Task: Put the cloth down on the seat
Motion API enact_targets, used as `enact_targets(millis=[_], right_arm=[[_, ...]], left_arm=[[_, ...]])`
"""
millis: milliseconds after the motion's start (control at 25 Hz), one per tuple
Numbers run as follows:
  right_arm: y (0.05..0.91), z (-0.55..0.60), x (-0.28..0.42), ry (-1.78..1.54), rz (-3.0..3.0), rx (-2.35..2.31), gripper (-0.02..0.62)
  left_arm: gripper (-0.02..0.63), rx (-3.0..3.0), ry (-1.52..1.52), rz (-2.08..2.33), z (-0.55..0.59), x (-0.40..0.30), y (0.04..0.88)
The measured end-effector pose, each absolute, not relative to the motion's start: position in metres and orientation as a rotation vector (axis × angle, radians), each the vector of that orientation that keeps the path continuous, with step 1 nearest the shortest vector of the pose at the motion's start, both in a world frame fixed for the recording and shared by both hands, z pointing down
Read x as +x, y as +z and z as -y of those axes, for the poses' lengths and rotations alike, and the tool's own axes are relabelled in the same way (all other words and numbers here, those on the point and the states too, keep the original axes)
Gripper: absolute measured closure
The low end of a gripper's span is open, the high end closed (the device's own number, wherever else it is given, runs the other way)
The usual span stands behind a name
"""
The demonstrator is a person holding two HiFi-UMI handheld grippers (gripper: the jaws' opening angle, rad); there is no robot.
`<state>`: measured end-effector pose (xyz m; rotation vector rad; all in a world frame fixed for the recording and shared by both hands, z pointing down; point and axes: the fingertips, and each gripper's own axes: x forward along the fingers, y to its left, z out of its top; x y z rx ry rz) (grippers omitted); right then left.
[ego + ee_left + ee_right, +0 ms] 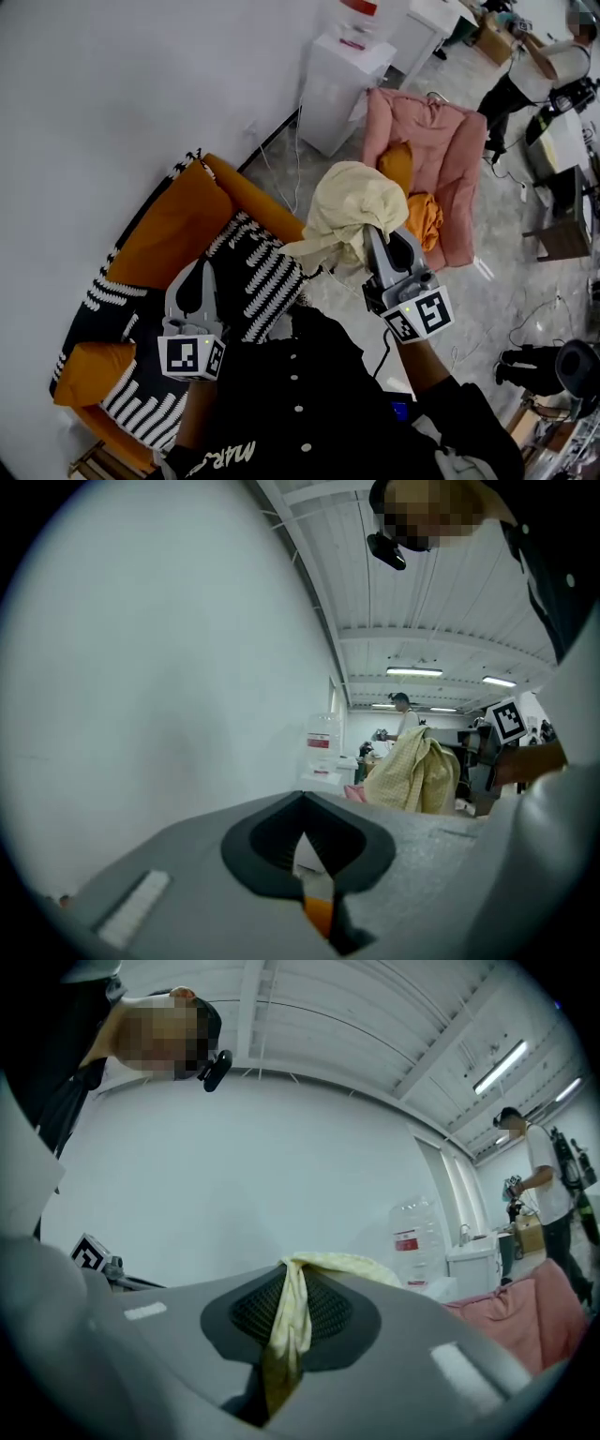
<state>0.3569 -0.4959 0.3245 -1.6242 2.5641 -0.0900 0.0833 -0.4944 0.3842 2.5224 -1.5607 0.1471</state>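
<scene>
My right gripper is shut on a pale yellow cloth, which bunches up over its jaws and hangs in the air between the two armchairs. In the right gripper view a strip of the cloth is pinched between the ribbed pads. The cloth also shows off to the right in the left gripper view. The orange armchair with a black-and-white striped cushion on its seat stands at the left. My left gripper hovers over that cushion, its jaws together with nothing between them.
A pink armchair with orange cushions stands beyond the cloth. A white cabinet stands against the wall behind it. Cables run along the floor. A person stands at the far right by desks.
</scene>
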Motion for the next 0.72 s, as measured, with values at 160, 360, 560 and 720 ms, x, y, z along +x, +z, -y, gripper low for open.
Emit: enact_targets(millis=[160,360,560,720], right_arm=[[0.325,0.521,0.335,-0.112,-2.659,-1.47,0.537],[0.327,0.544,0.293,-0.144,-2.777,-1.244,0.537],[0.332,0.559,0.239,-0.186,-2.893,-0.979,0.537],[0.337,0.565,0.206,-0.224,-2.954,-0.776,0.537]], left_arm=[[0.606,2.405,0.145,1.715,0.482,0.06,0.384],[0.606,2.234,0.13,1.91,0.456,0.027,0.384],[0.606,2.032,0.111,2.097,0.428,-0.006,0.386],[0.606,1.878,0.11,2.221,0.404,-0.019,0.389]])
